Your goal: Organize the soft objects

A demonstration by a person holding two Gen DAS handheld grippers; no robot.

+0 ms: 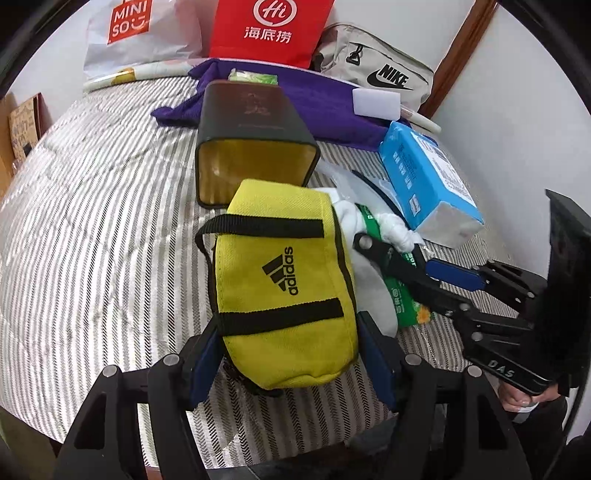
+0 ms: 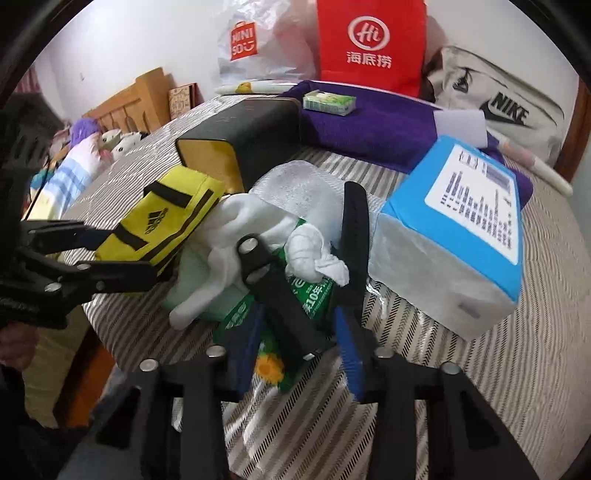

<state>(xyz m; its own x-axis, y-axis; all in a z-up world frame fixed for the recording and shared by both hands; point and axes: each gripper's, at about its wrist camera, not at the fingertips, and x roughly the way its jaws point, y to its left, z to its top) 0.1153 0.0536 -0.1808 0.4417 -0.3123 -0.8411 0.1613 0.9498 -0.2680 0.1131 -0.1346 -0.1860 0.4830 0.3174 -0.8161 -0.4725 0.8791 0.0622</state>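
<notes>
Left gripper [image 1: 291, 354] straddles the near end of the yellow pouch [image 1: 284, 284], fingers either side and pressing its flanks – held, jaws roughly half apart. Pouch lies on the striped table cover [image 1: 92, 221], far end against the mouth of the black tin [image 1: 251, 144].

Right gripper [image 2: 295, 306] closed well in around the knotted white cloth [image 2: 310, 251] and green packet [image 2: 295, 295] beneath it; pads look to bear on the bundle.

Risks, as I judge them:
- White cloth leans against the pouch; lifting either could drag the other, or tug the clear plastic wrap [image 2: 295, 184] along
- Right grip may catch only the cloth and leave the packet behind
- Blue tissue pack [image 2: 454, 236] sits just beside the right fingers; a sideways swing could knock it

Containers:
- Black tin on its side, open end toward us, gold interior apparently empty
- Pouch shut as far as visible; contents unknown
- Red paper bag [image 1: 269, 29], white shopping bag [image 1: 136, 33], grey sling bag [image 1: 373, 70] at the back; insides hidden
</notes>
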